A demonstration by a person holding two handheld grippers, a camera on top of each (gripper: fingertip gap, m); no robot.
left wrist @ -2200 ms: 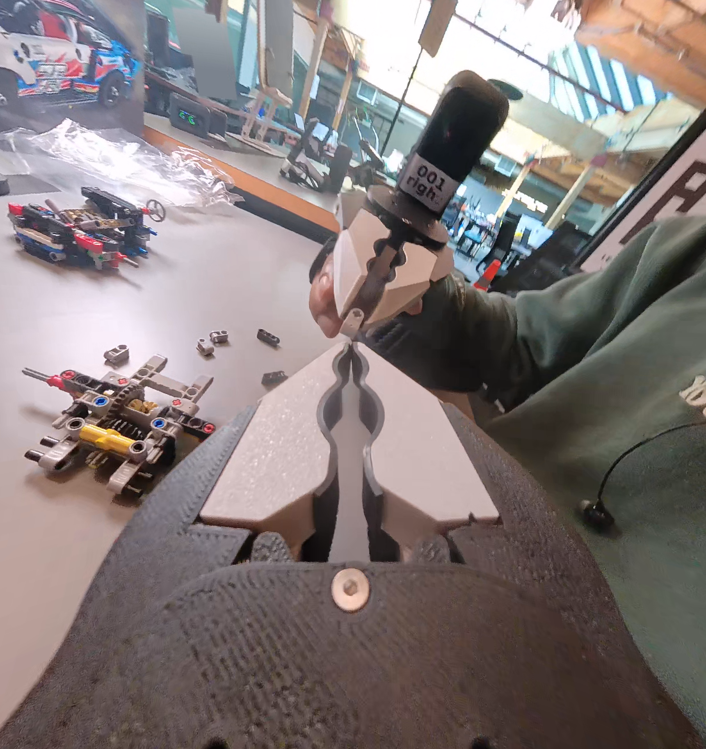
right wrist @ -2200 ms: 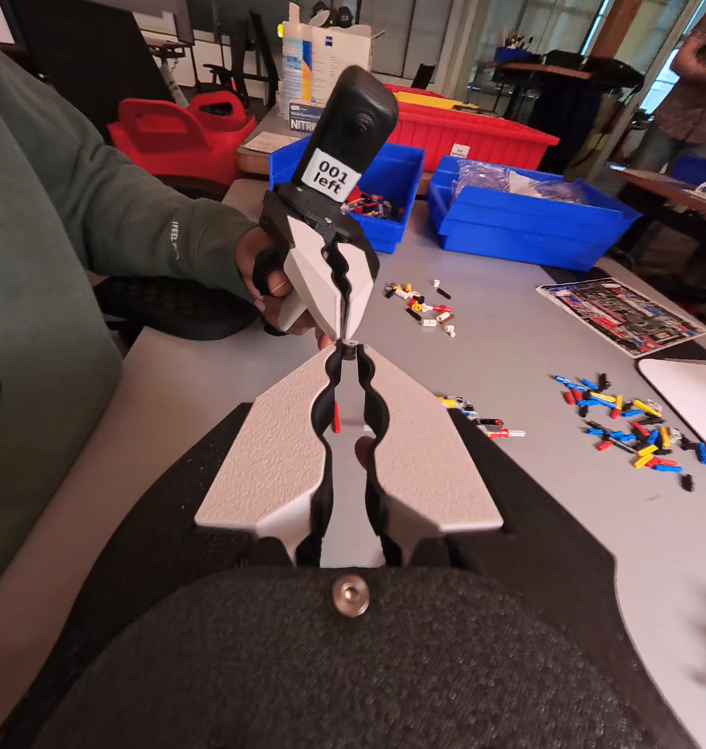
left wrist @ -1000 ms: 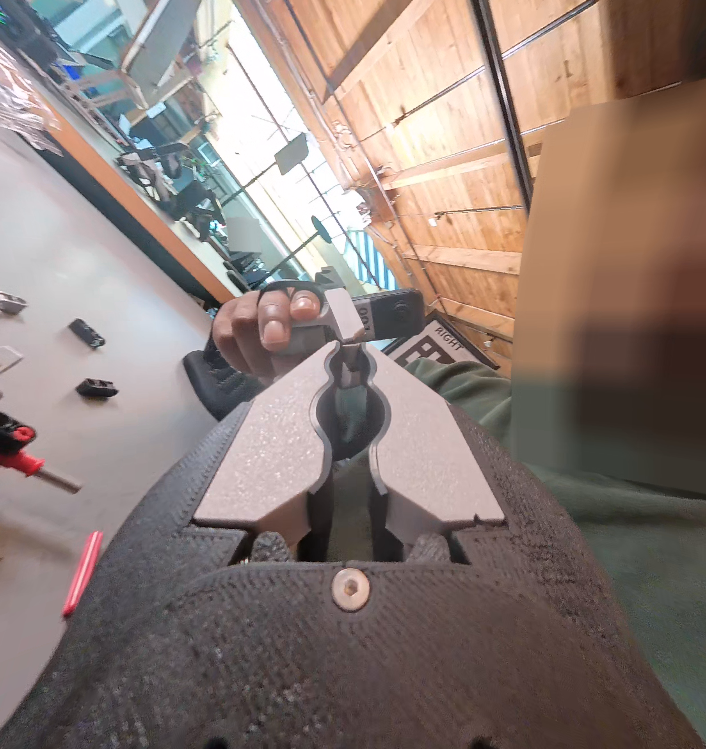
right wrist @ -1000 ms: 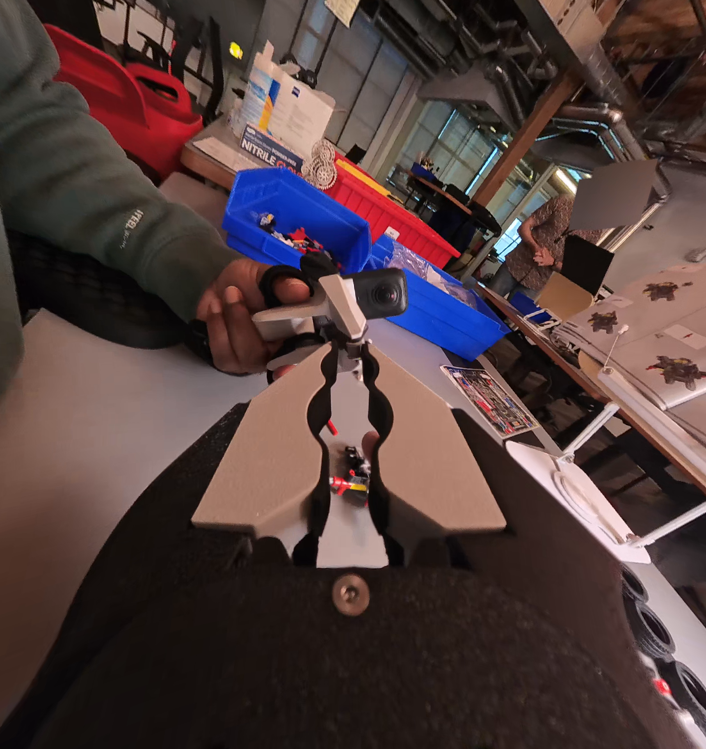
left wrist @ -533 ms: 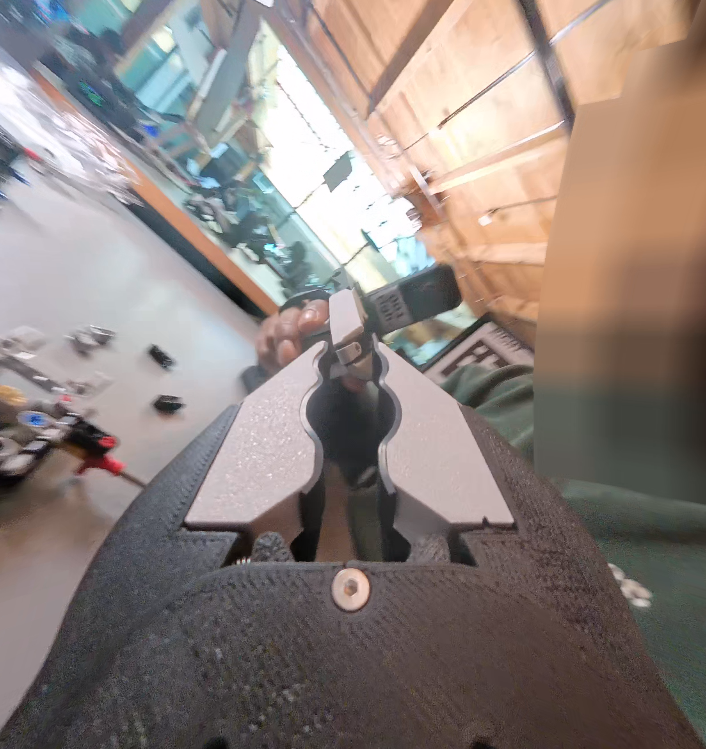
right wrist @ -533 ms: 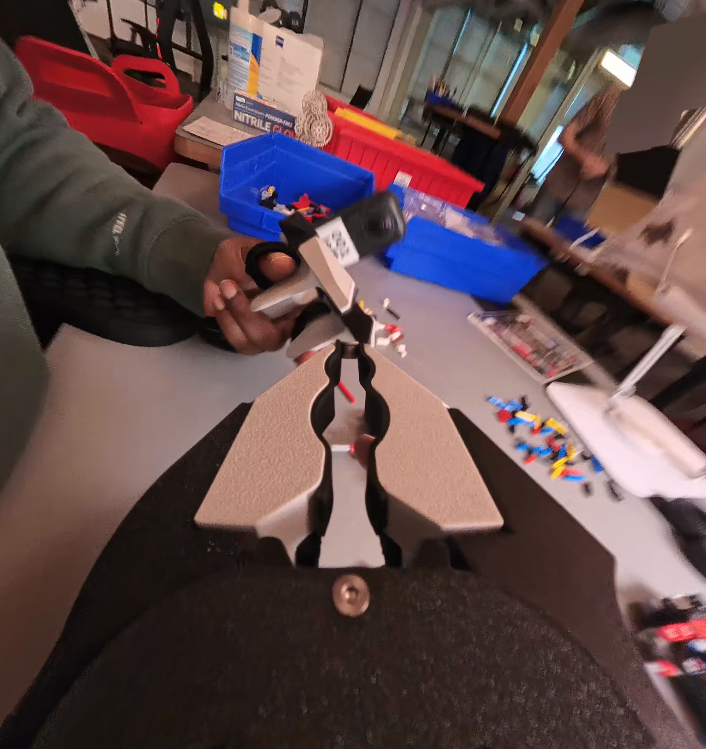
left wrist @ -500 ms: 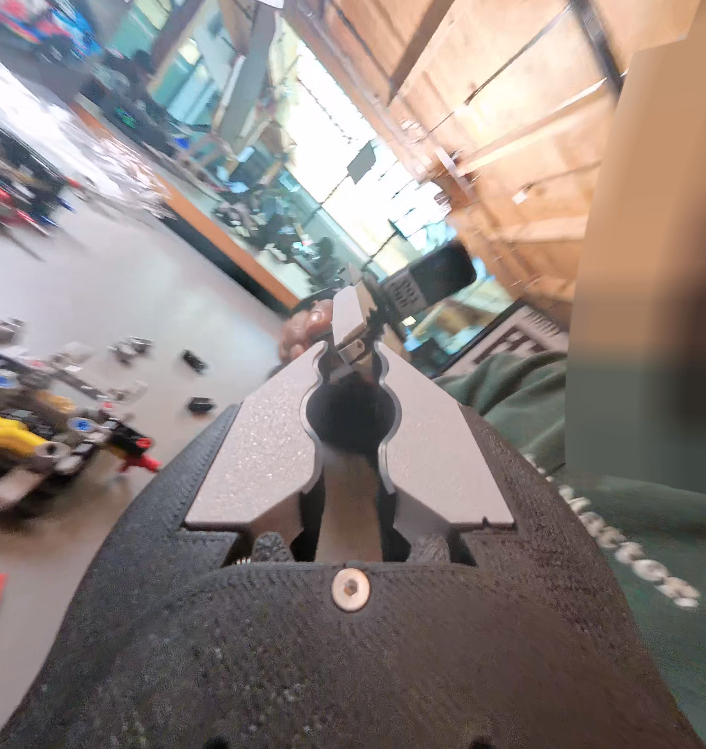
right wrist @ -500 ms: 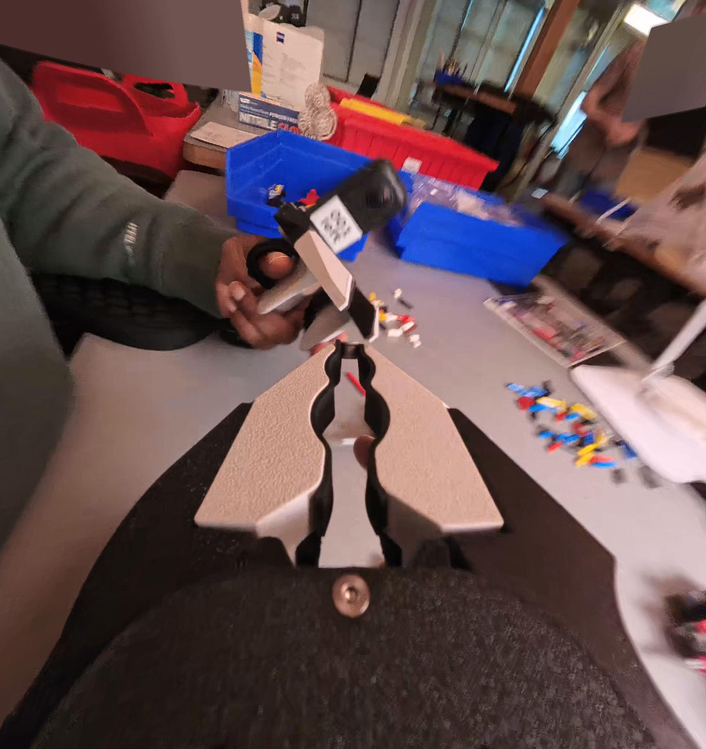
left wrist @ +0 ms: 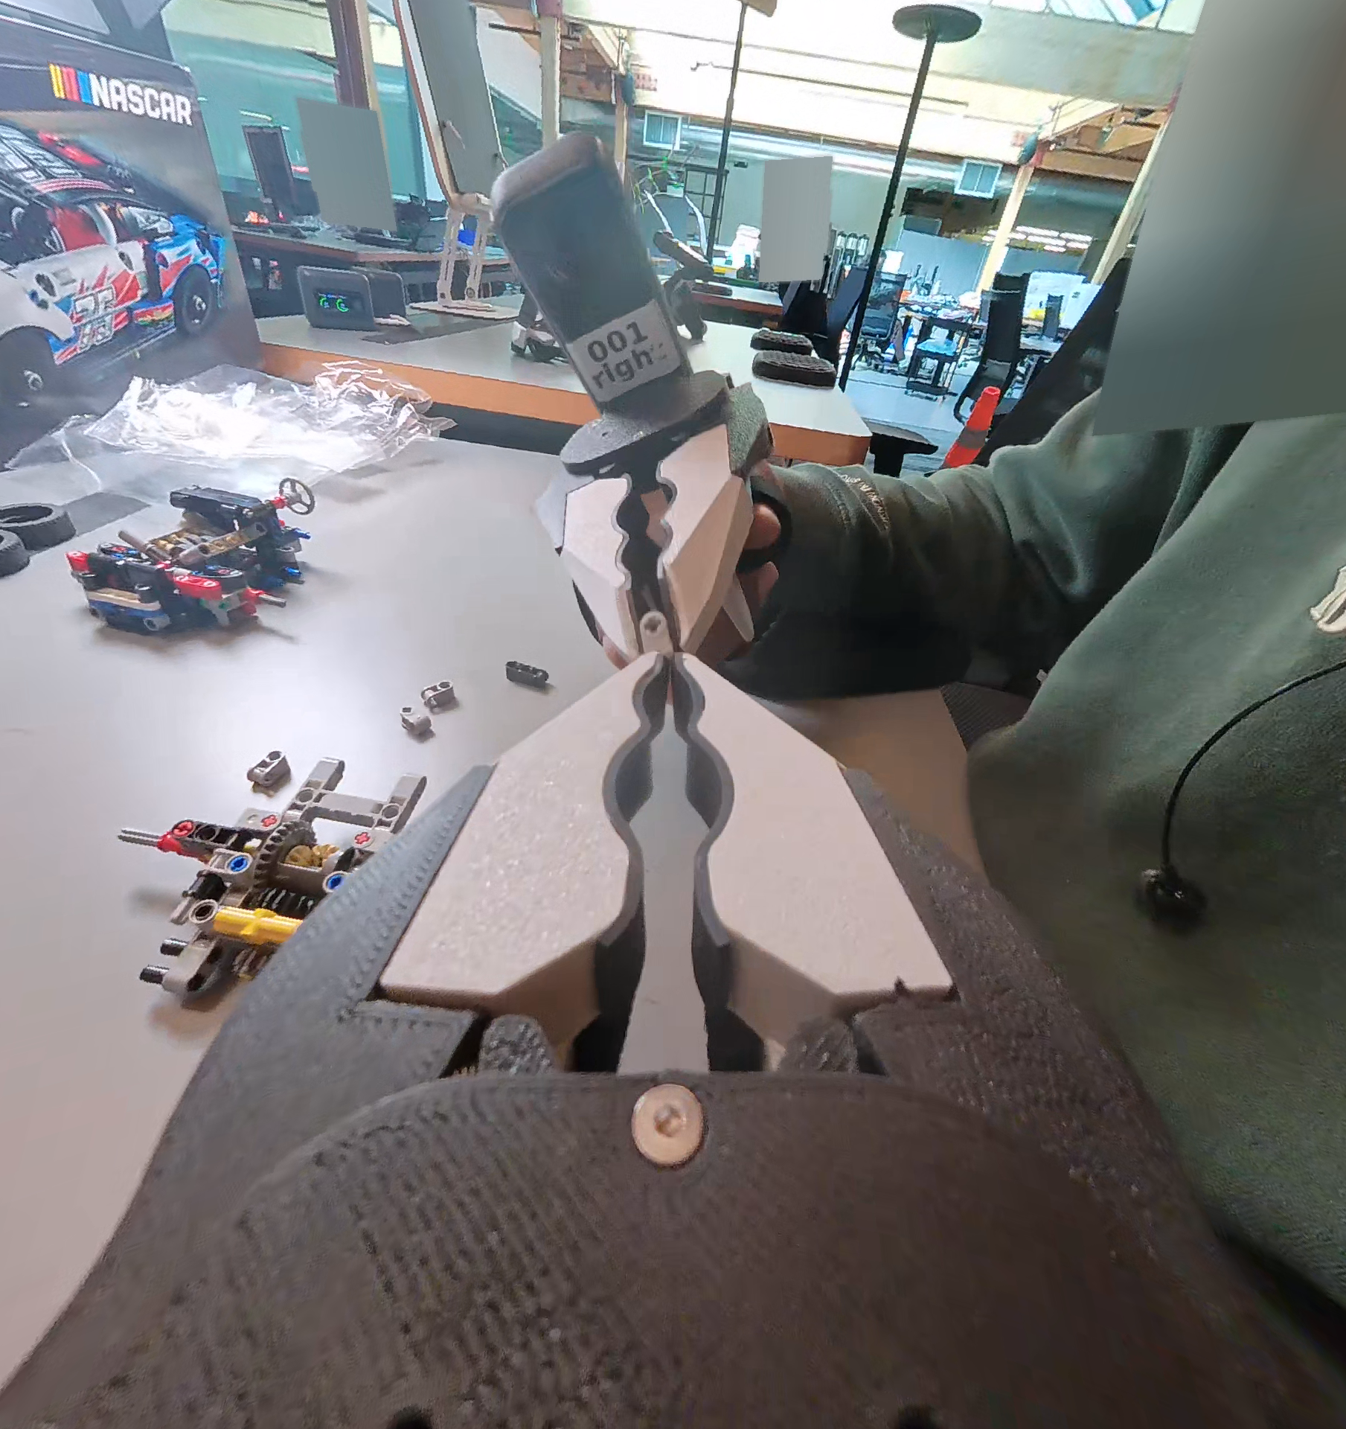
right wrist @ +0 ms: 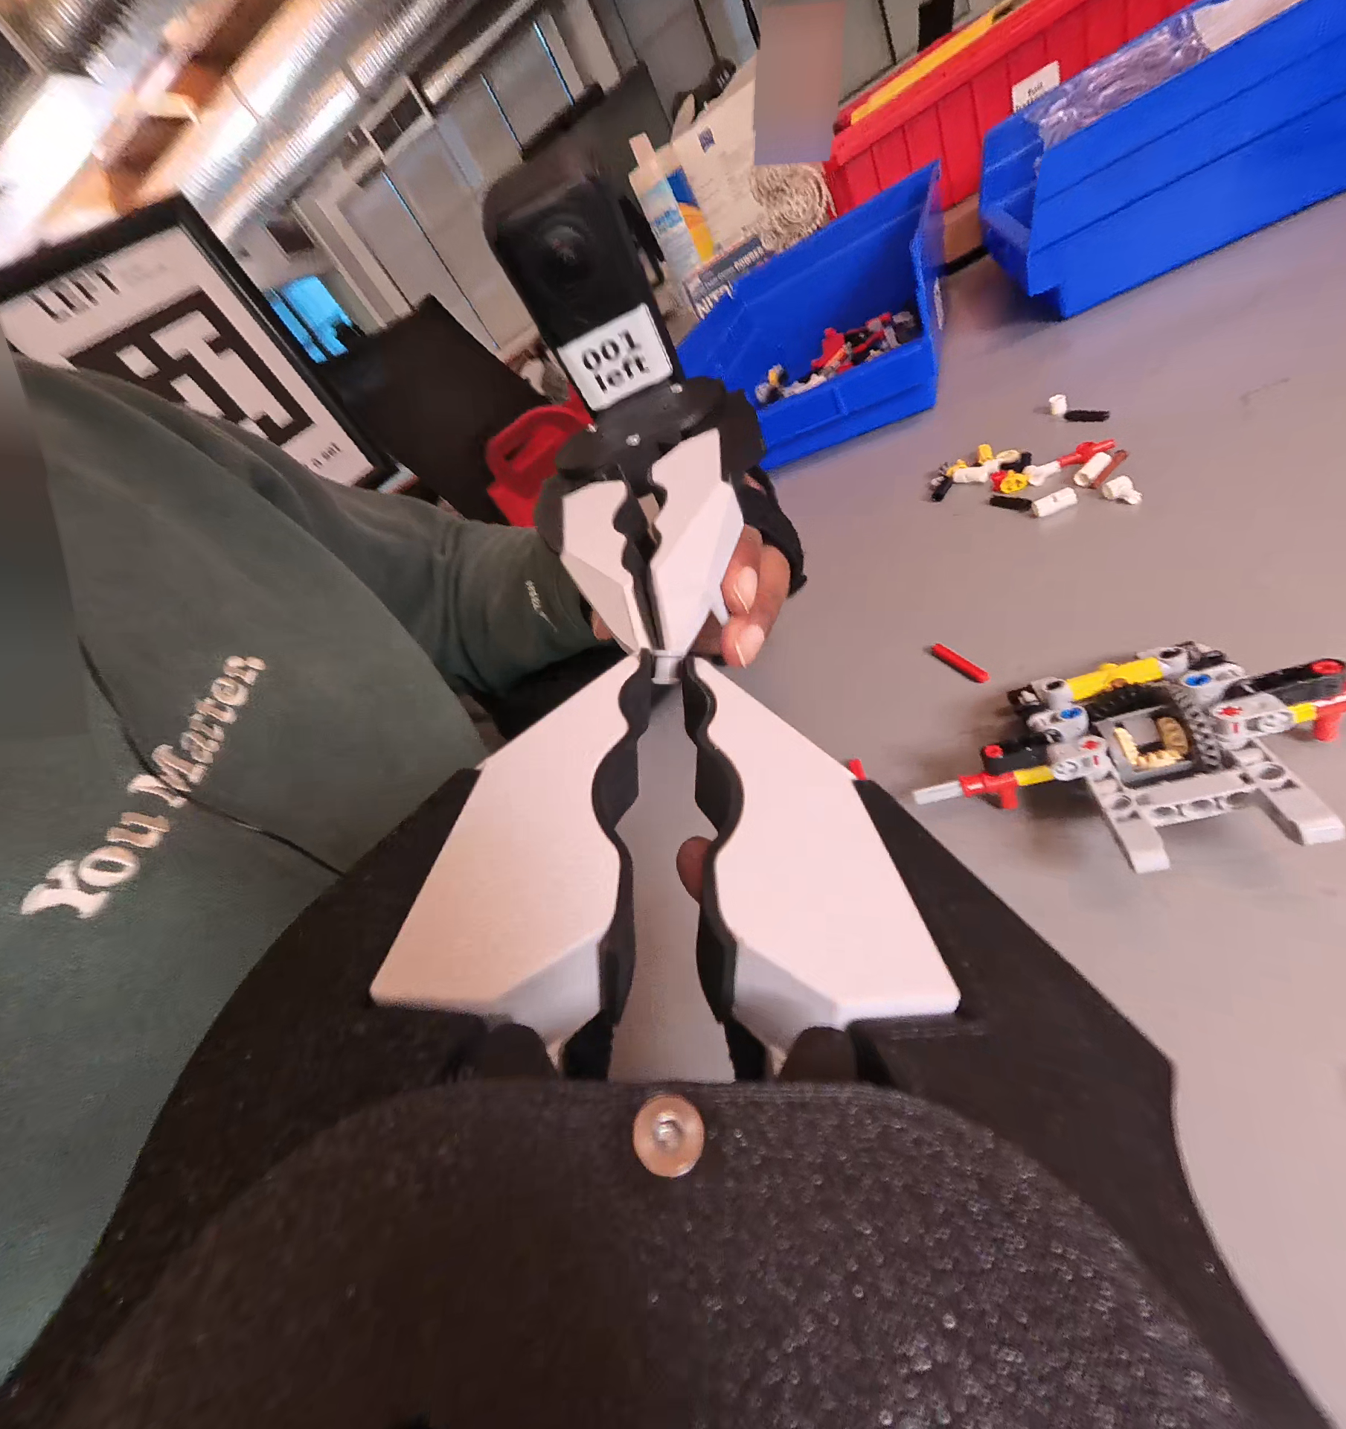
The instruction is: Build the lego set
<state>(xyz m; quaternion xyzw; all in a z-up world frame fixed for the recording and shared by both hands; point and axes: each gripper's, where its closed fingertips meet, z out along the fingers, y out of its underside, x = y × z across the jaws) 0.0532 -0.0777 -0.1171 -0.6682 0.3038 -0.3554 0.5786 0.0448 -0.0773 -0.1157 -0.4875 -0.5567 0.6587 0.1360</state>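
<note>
**Both grippers tip to tip over one small grey piece**

In my left wrist view the left gripper (left wrist: 667,671) sits centre frame, its tips drawn together, and just above them the right gripper (left wrist: 654,622) points back at me with a small grey lego piece (left wrist: 653,625) pinched at its tips. The piece sits right at the meeting point — touching or nearly touching my left tips; I cannot tell whether the left gripper also grips it.

From the right wrist view the same meeting shows mid-frame: the right gripper (right wrist: 663,666) is clenched on the grey piece (right wrist: 665,666), and the left gripper (right wrist: 652,646) comes down onto it from above, jaws pressed close.

The half-built grey chassis (left wrist: 283,858) with its black gear and yellow part lies on the grey surface (left wrist: 74,734) at the left of the left view, well apart from both grippers; in the right view it lies at the right (right wrist: 1164,734), with a loose red pin (right wrist: 959,663) just up-left of it.

A second, darker assembly (left wrist: 190,557) rests further up-left in the left view, near two black tyres (left wrist: 5,541) and a crumpled clear bag (left wrist: 229,417). In the right view a scatter of small loose parts (right wrist: 1033,475) lies at the upper right — beyond it, a blue bin (right wrist: 847,371).
</note>
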